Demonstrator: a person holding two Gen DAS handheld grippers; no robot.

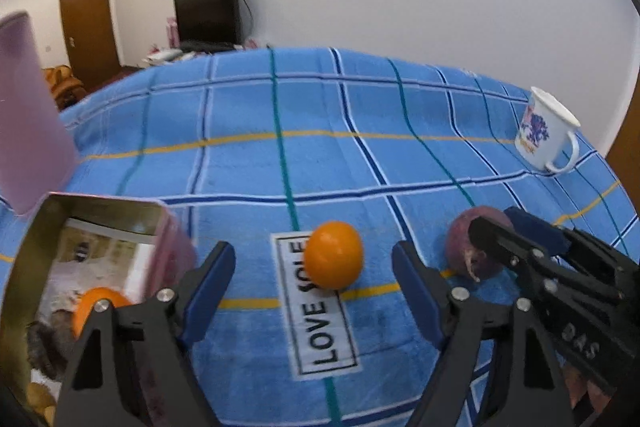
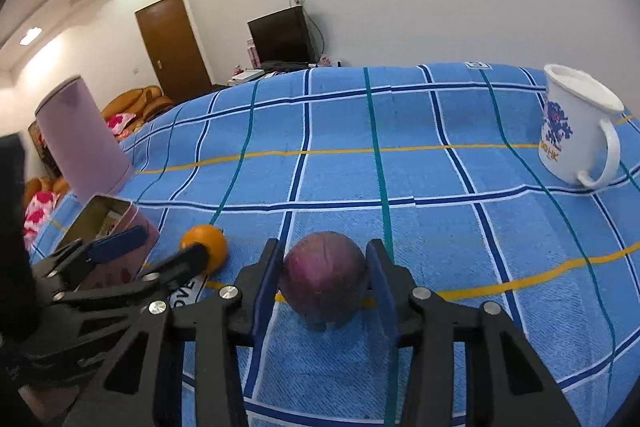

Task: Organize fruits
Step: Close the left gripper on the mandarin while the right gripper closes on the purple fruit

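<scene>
Between the right tool's (image 2: 325,269) narrowed jaws sits the purple fruit (image 2: 324,277); left tool (image 1: 314,277) gapes around the orange (image 1: 334,254).

A home bedroom: blanket-covered bed (image 2: 400,167), television (image 2: 282,35), wooden door (image 2: 172,43).

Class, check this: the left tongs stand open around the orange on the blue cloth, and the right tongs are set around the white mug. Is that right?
Not quite. The right tongs are set around the purple fruit, not the white mug, which stands apart at the far right in the right wrist view. The left tongs do stand open around the orange.
</scene>
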